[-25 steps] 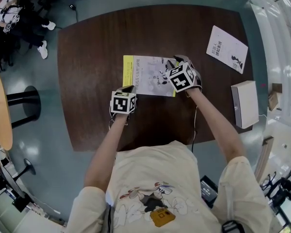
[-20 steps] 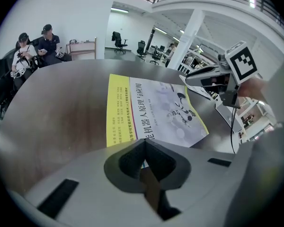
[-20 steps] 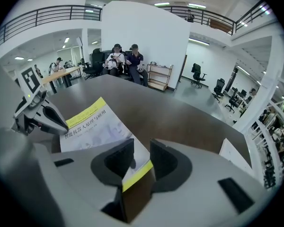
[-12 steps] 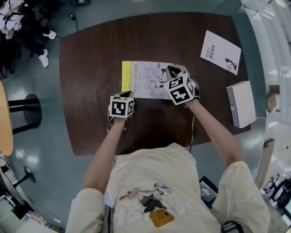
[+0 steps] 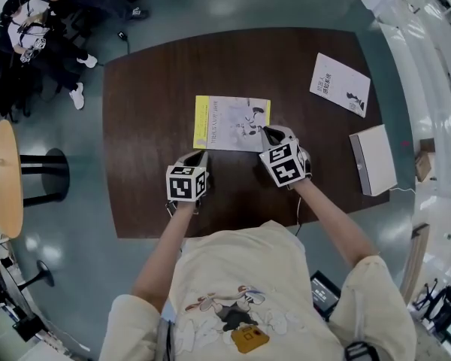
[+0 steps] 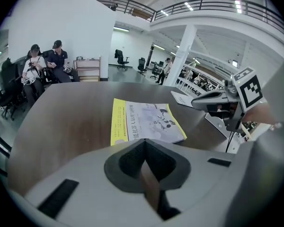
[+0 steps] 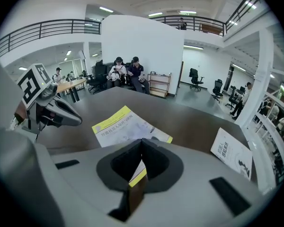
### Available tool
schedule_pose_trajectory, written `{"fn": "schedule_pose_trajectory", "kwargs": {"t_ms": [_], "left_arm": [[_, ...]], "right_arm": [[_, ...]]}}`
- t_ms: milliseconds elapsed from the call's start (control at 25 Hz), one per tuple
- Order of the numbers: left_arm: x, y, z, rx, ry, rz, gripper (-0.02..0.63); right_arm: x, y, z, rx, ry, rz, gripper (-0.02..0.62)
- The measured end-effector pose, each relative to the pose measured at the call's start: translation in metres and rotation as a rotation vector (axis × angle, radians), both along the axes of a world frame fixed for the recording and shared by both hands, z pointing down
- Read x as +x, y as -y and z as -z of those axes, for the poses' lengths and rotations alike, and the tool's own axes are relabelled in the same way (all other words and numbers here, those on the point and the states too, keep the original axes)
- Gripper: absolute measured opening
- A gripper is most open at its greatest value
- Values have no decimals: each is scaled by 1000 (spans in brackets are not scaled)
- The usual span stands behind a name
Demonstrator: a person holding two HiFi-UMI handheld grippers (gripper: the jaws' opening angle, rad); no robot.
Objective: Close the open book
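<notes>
The book (image 5: 231, 123) lies closed and flat on the dark brown table (image 5: 150, 111), a yellow strip along its left edge. It also shows in the left gripper view (image 6: 144, 125) and the right gripper view (image 7: 128, 126). My left gripper (image 5: 198, 156) hovers just short of the book's near left corner, shut and empty; its jaws meet in its own view (image 6: 144, 145). My right gripper (image 5: 267, 132) is above the table at the book's near right corner, also shut with nothing held (image 7: 141, 145). Neither touches the book.
A white booklet (image 5: 340, 83) lies at the table's far right, a white box (image 5: 373, 159) at its right edge. Seated people (image 5: 37, 36) are beyond the far left corner. A round wooden table (image 5: 4, 175) stands left.
Both grippers have drawn back from the book toward the person and risen. The right gripper has left the book's right edge. The book stays closed and flat.
</notes>
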State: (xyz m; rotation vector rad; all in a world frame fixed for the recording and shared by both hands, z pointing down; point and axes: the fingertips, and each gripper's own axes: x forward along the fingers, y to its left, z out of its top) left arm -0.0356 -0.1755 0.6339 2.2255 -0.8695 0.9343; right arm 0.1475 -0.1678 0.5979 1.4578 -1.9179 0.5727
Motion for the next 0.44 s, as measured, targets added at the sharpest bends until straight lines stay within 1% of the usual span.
{"fn": "schedule_pose_trajectory", "kwargs": {"t_ms": [240, 440], "left_arm": [[-16, -36, 5, 5, -6, 3, 5], [-33, -69, 11, 1, -13, 34, 5]], "right_arm": [[-11, -53, -9, -46, 60, -38, 6], [-24, -90, -12, -57, 124, -95, 6]]}}
